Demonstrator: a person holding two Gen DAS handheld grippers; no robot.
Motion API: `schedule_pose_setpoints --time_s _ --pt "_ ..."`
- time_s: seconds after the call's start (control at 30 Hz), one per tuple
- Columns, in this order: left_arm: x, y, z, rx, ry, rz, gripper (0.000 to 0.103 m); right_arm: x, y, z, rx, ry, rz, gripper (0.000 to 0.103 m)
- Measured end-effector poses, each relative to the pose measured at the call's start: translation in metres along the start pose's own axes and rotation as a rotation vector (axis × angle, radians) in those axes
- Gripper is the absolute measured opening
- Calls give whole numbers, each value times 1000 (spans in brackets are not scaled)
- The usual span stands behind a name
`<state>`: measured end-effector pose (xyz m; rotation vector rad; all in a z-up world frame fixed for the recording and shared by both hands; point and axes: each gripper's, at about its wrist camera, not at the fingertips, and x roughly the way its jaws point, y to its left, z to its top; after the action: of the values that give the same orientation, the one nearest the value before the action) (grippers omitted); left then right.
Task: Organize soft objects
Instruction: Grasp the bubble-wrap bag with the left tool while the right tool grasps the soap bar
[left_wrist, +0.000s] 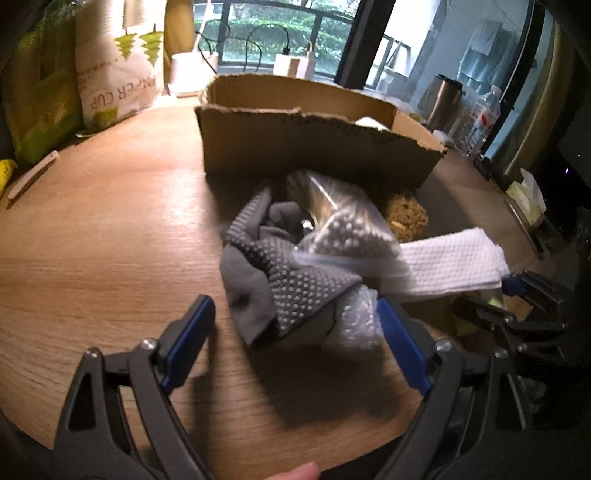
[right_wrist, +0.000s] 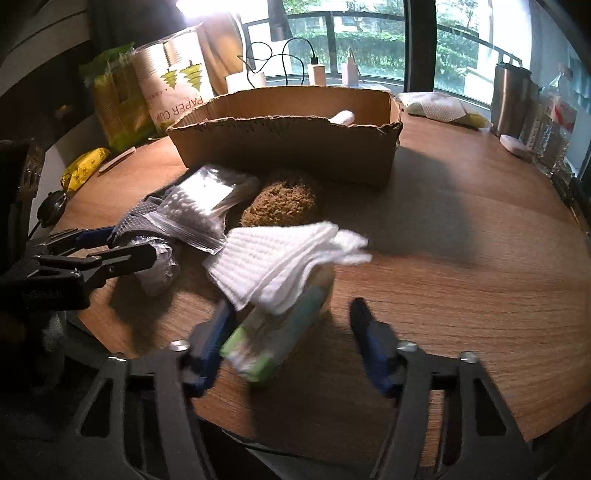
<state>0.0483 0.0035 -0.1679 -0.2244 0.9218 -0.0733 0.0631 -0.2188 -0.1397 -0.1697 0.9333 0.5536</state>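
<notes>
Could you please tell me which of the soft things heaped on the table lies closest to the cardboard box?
The brown sponge: it sits right at the cardboard box wall, unlike the white cloth and grey dotted glove nearer the tongs.

"PAPER CUP" is printed on the white bag (right_wrist: 177, 88) at the back of the table (right_wrist: 461, 258), beside green tree-like stacks of cups; the words are seen running sideways in the right wrist view. On the same bag (left_wrist: 118, 74) in the left wrist view they are read upside down, the first letters partly cut off. Smaller print above it cannot be read. No other text is legible.
</notes>
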Motion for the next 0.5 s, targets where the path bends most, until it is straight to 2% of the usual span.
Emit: schedule_pose_setpoints --time_s 0.1,0.2,0.27,0.33,0.5 --pt "3 -3 2 16 5 -2 90 3 -1 -2 0 11 -3 45" --pt "6 -6 3 40 9 8 89 1 -5 -1 6 1 -5 36" --pt "6 -8 4 44 12 -8 77 -3 -7 0 7 -12 -13 34" --pt "3 -12 5 62 13 -15 70 -9 -11 2 12 -33 -17 28" --pt "-17 -22 15 92 -37 -45 56 -23 -17 11 9 -89 -27 27"
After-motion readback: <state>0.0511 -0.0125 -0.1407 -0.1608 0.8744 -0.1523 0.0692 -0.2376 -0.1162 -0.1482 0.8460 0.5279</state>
